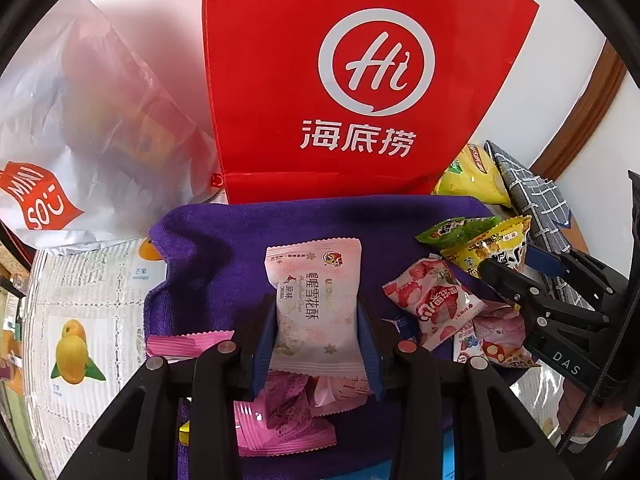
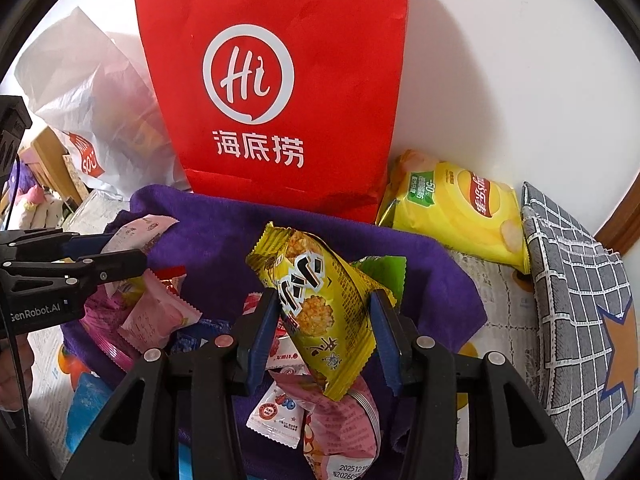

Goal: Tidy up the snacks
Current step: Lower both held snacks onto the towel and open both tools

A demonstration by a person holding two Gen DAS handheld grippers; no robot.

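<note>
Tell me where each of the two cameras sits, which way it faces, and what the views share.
Left wrist: sits on the left gripper, looking down along its fingers at the pale pink snack packet clamped between them; the right gripper shows at the right edge.
Right wrist: sits on the right gripper, looking down at the yellow snack packet it holds; the left gripper enters from the left.
Shared: the red paper bag against the wall, the purple cloth, the yellow chip bag.
</note>
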